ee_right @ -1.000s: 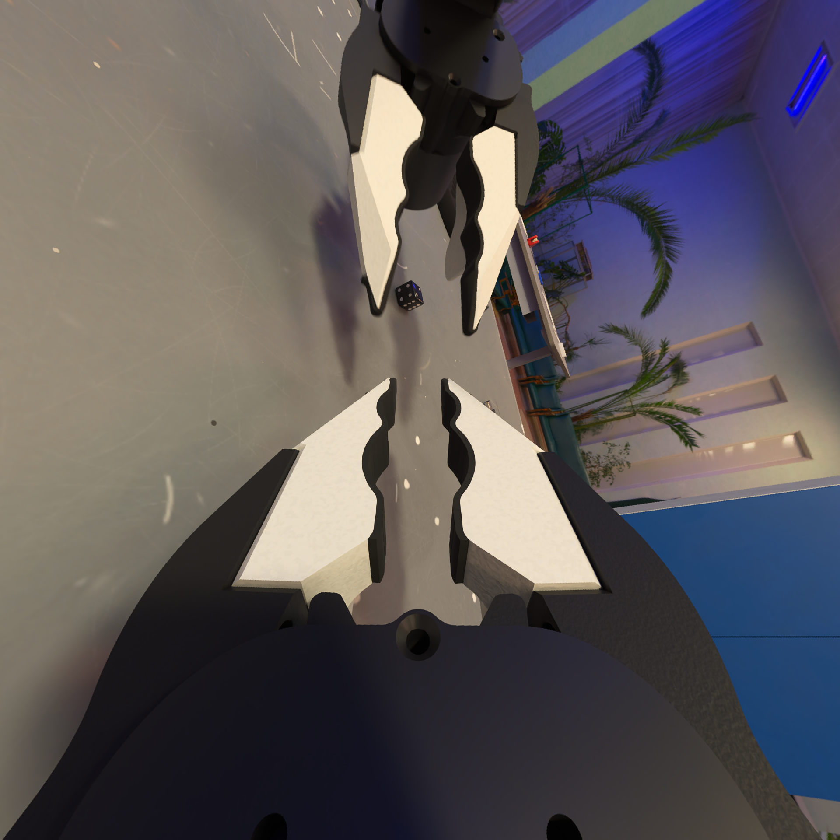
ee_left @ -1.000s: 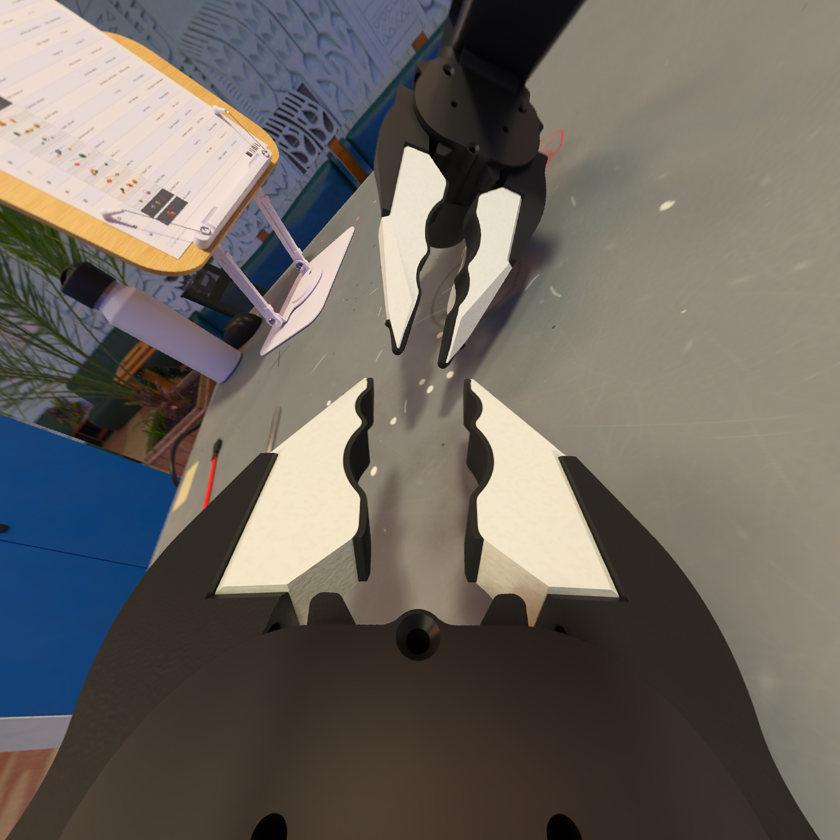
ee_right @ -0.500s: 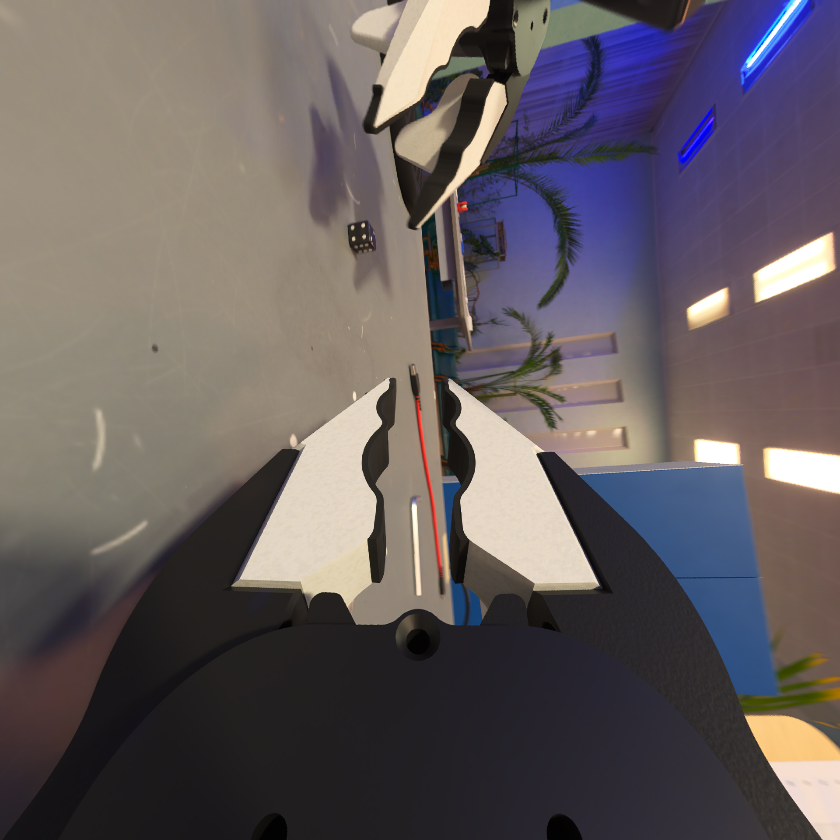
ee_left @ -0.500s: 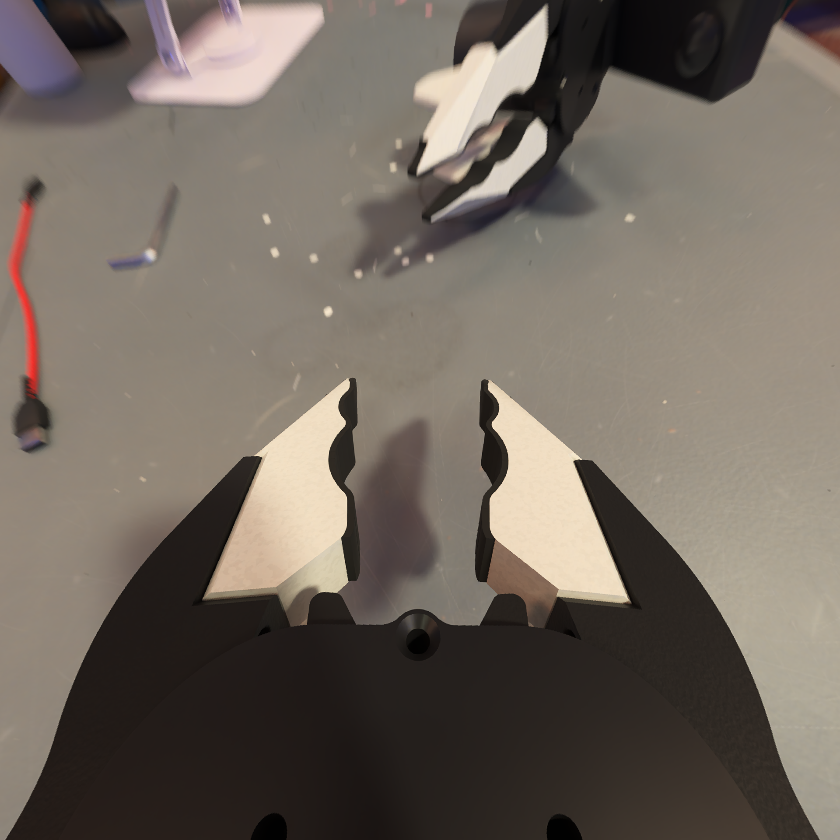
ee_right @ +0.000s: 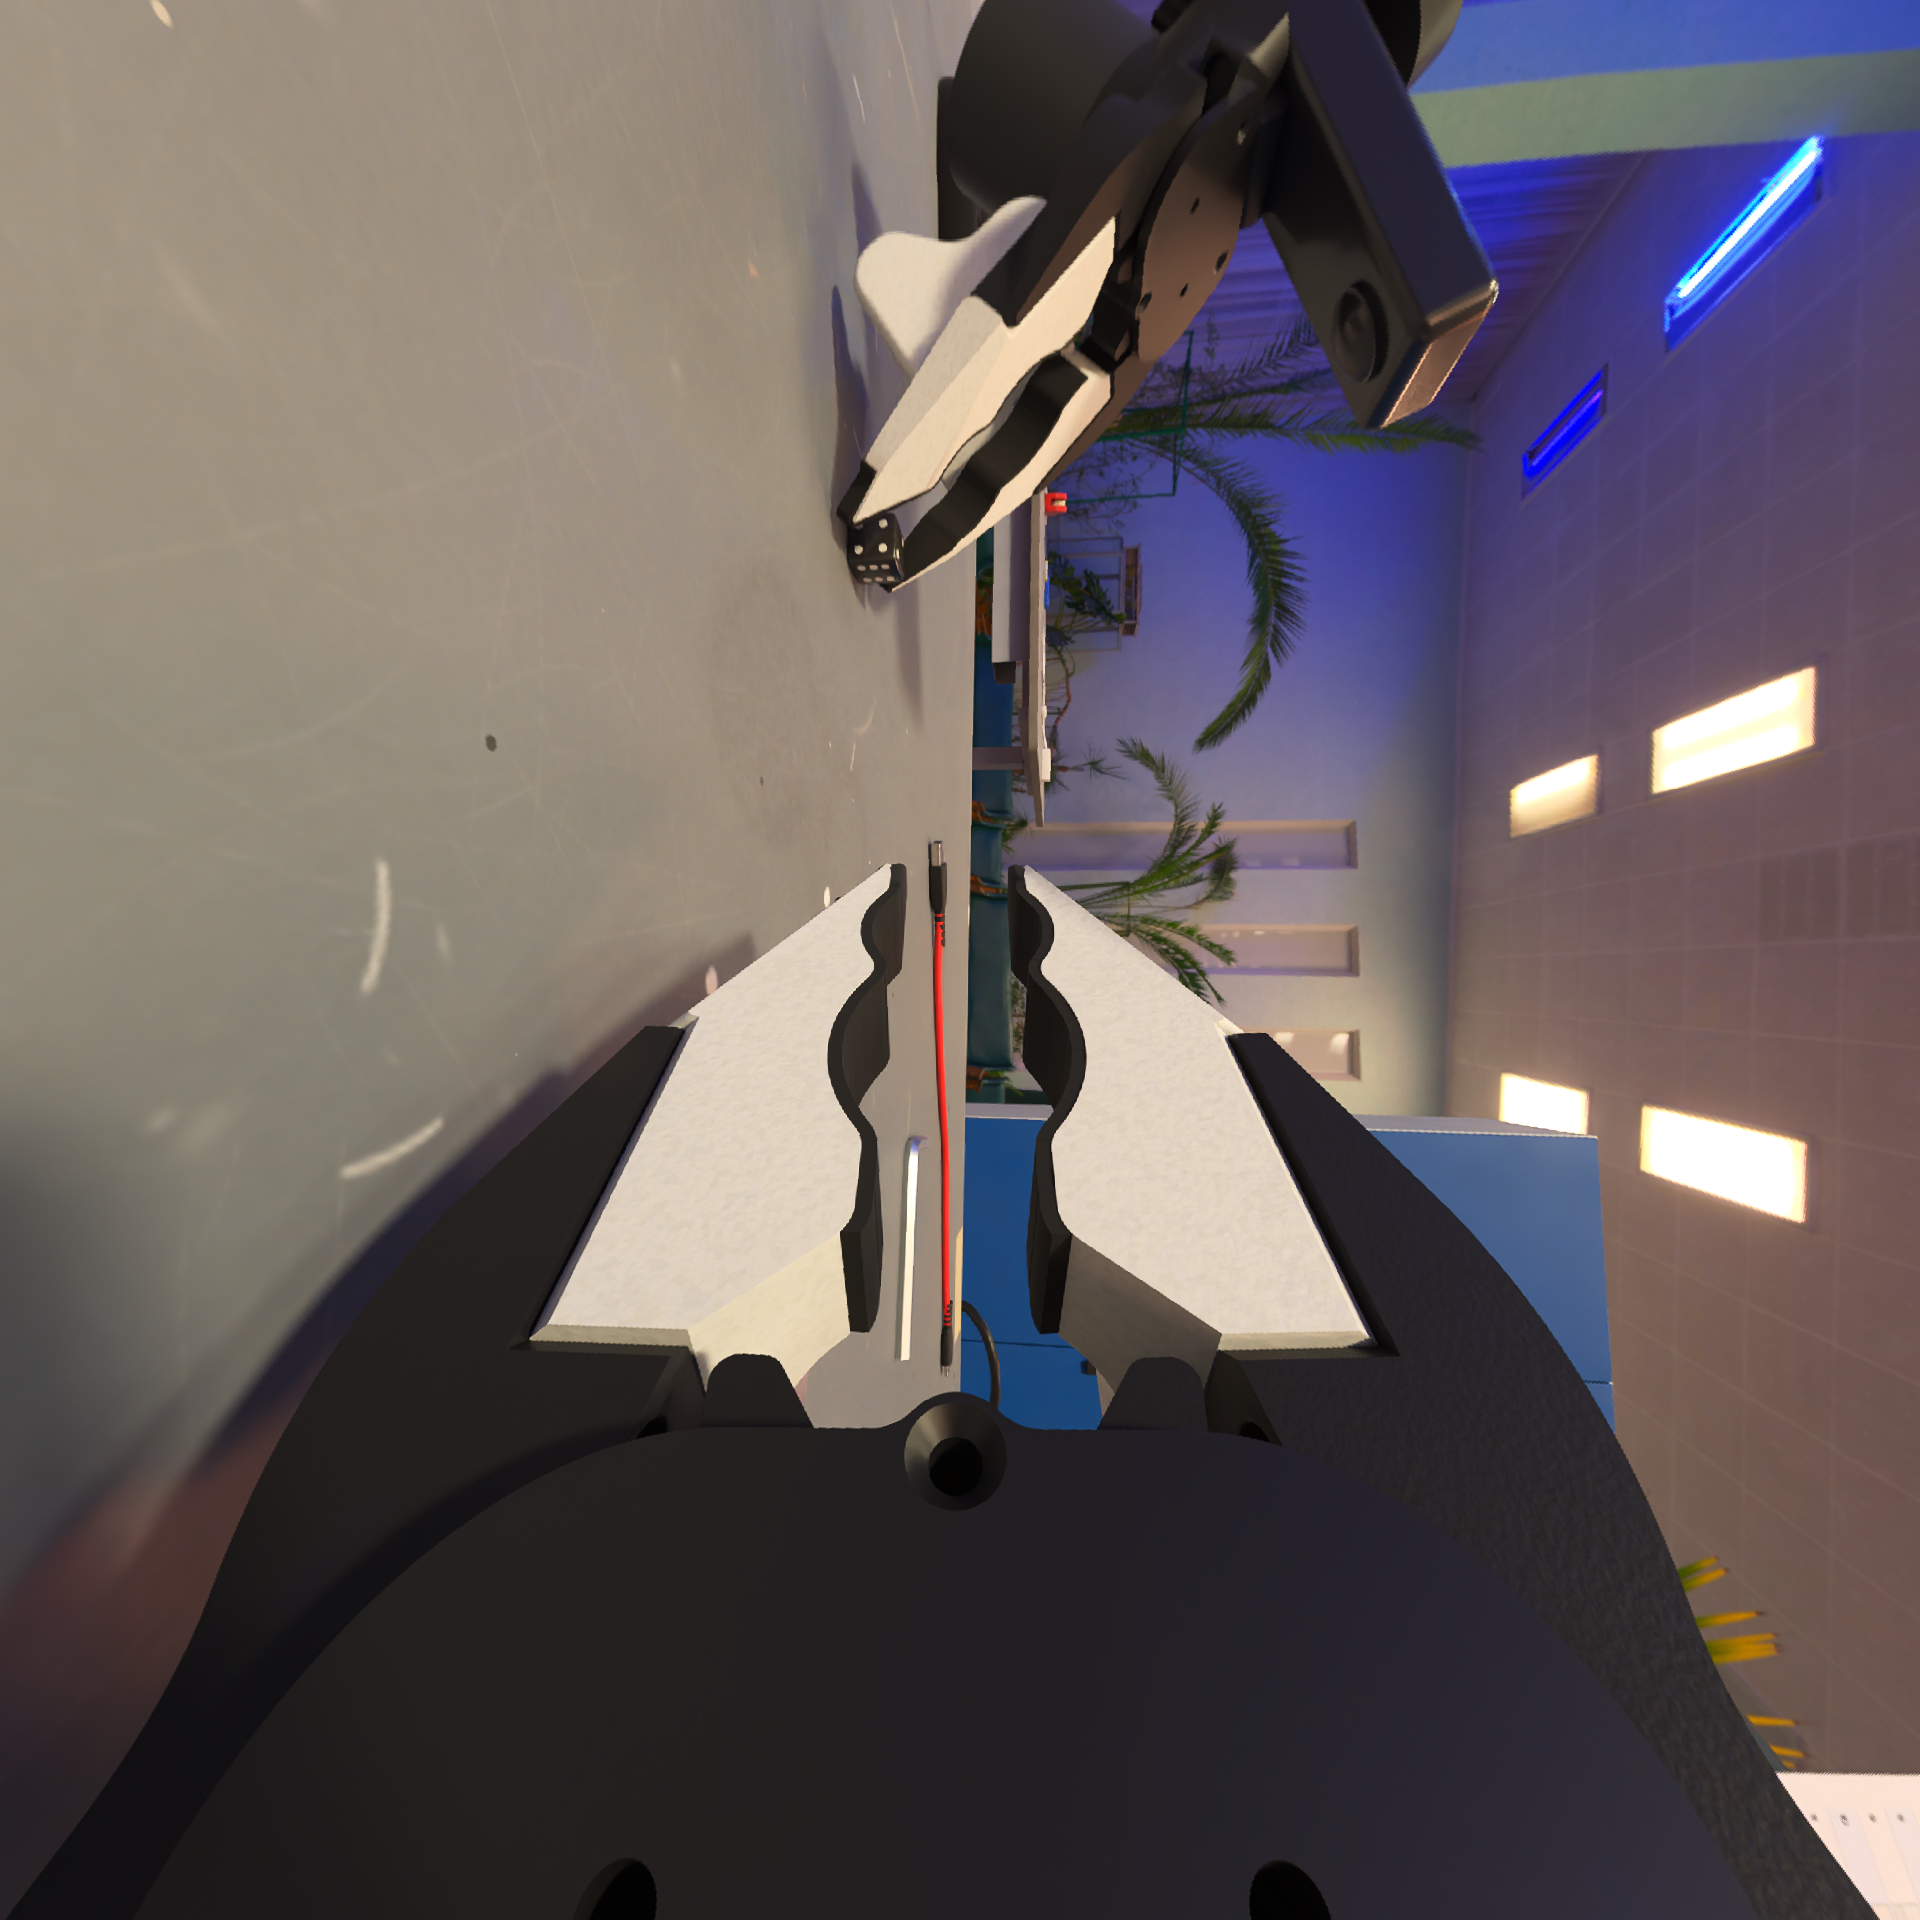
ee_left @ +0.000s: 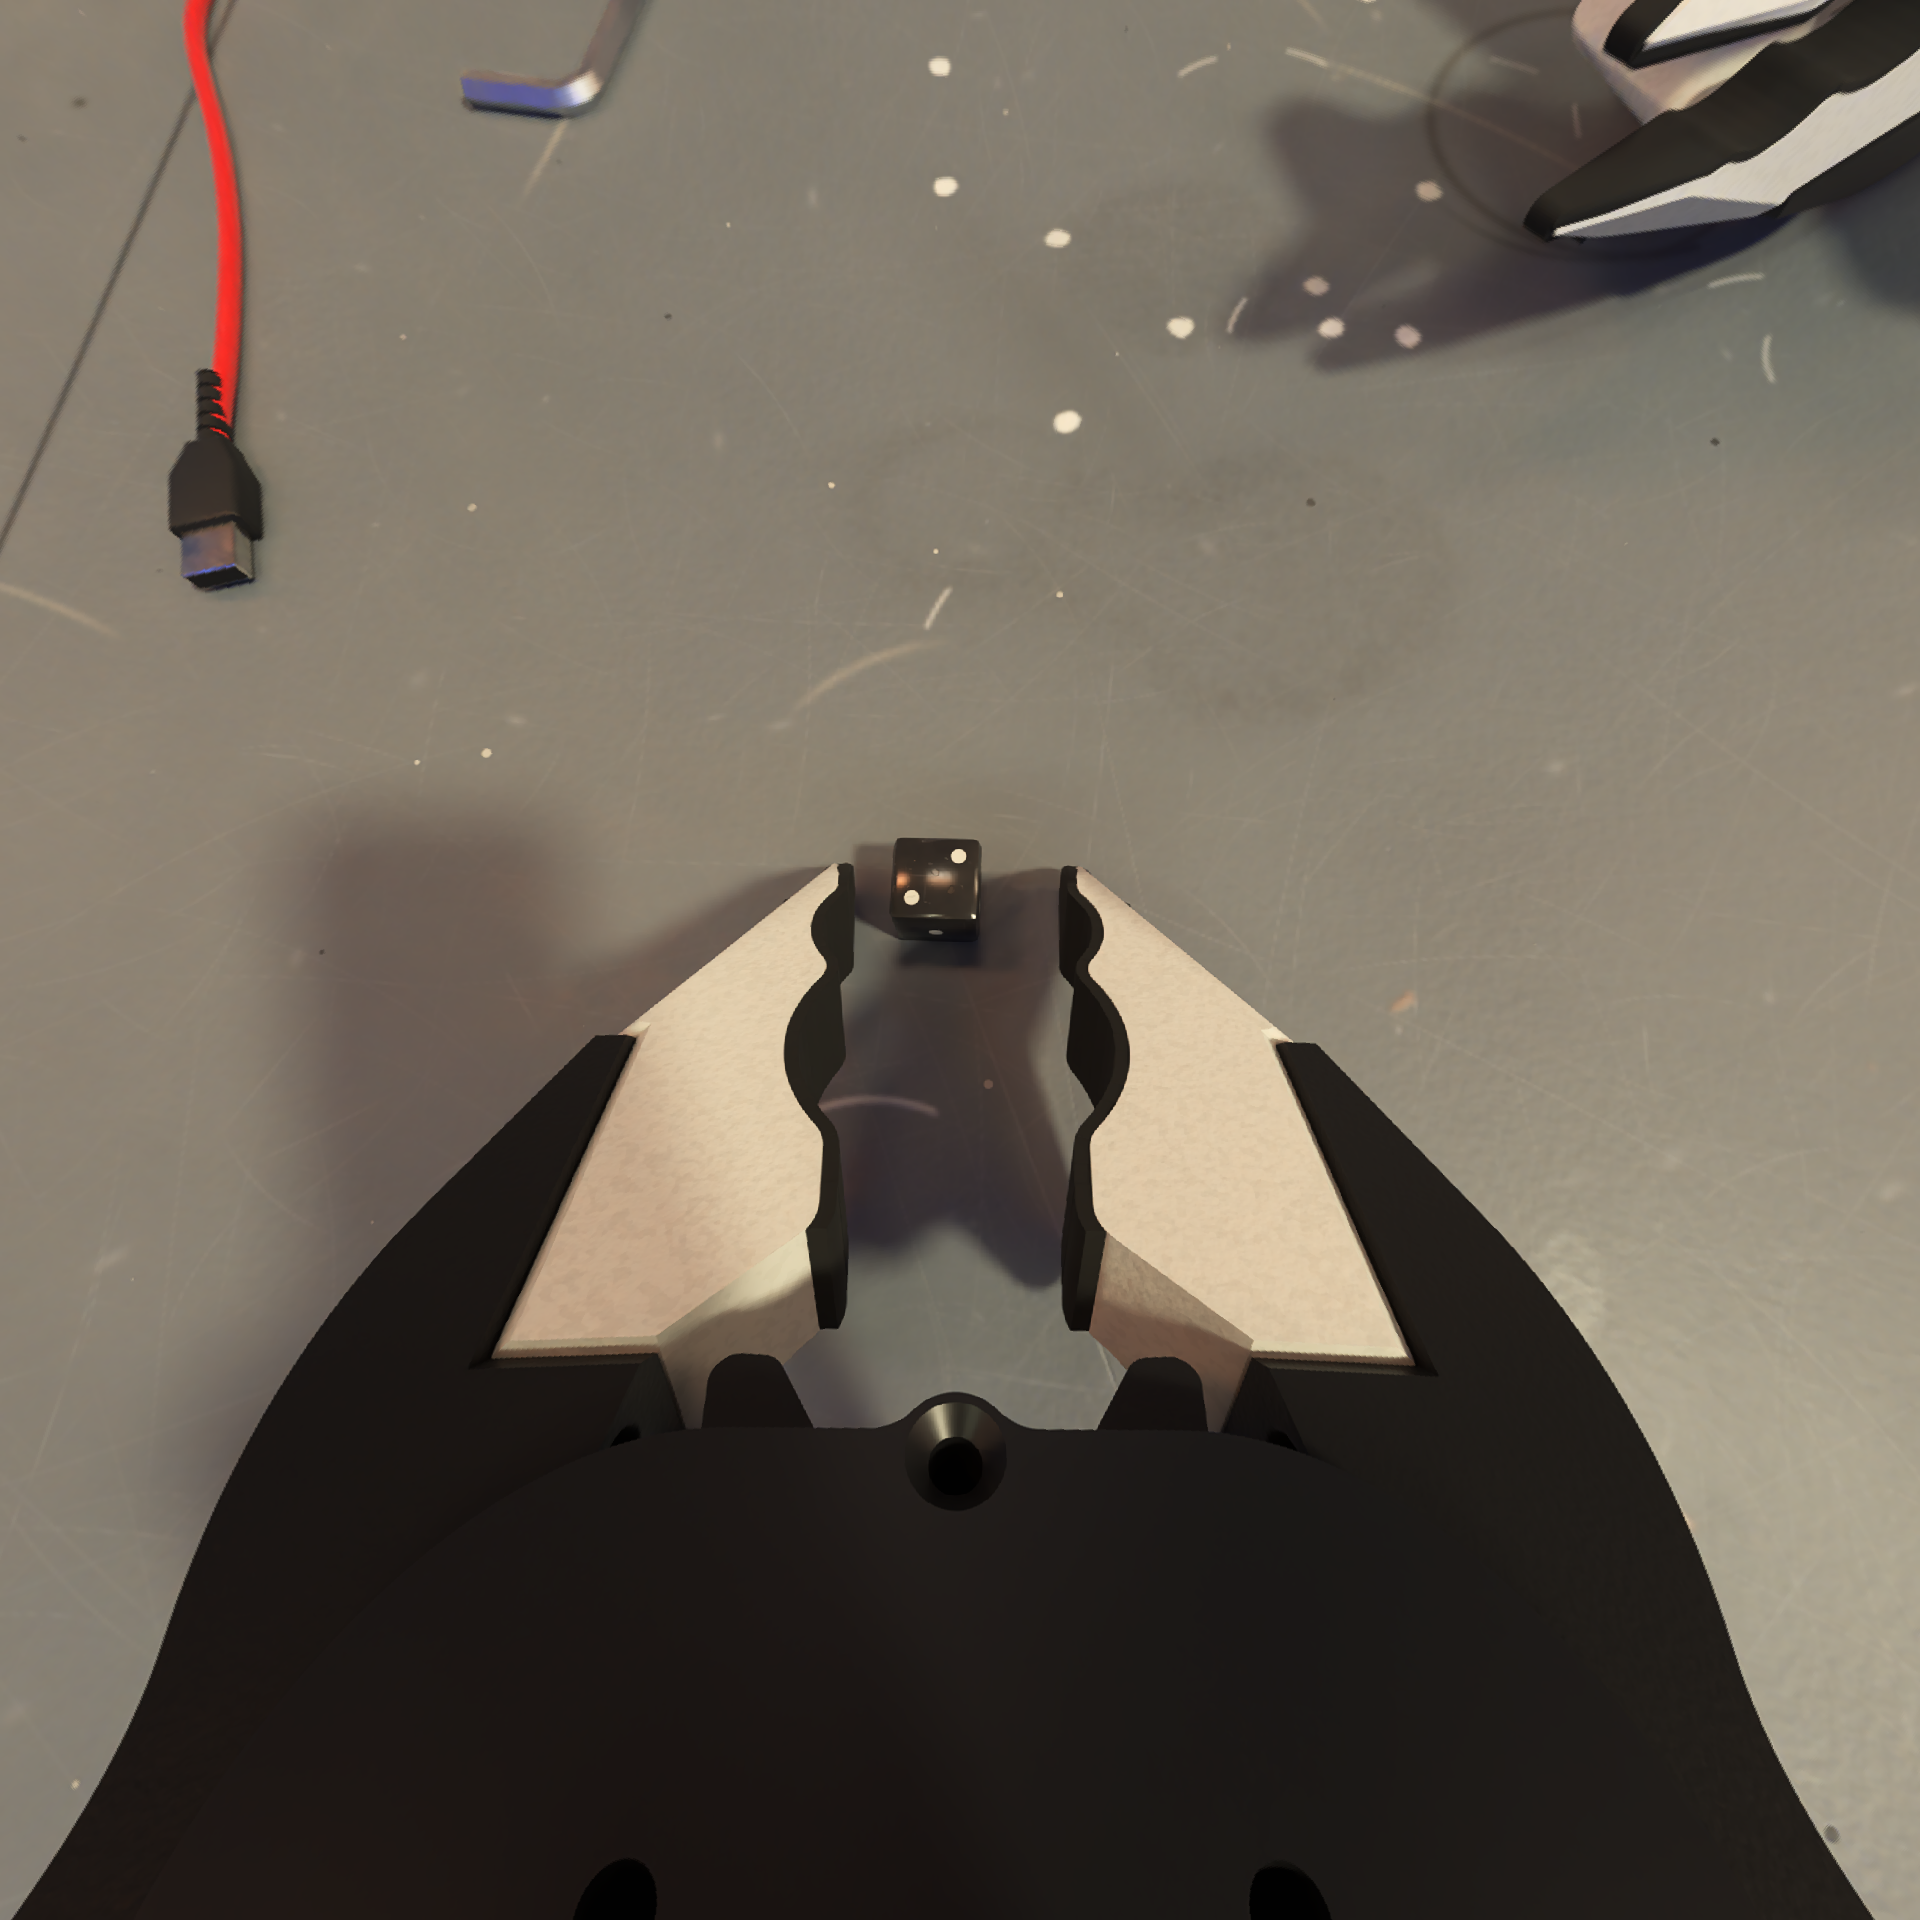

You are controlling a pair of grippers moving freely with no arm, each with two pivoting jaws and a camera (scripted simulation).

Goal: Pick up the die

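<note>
Beyond the scuffed grey tabletop (ee_right: 416,520) we see a tiled wall (ee_right: 1662,935) with lit recesses at three o'clock, palms (ee_right: 1247,582), and a blue cabinet (ee_right: 1455,1195).

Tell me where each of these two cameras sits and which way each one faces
Left wrist view: on the left gripper, looking down at the grey table; its open jaws flank the die.
Right wrist view: on the right gripper, rolled sideways, looking along the table past its open jaws.
Shared: die, red cable, hex key, each other's gripper.
</note>
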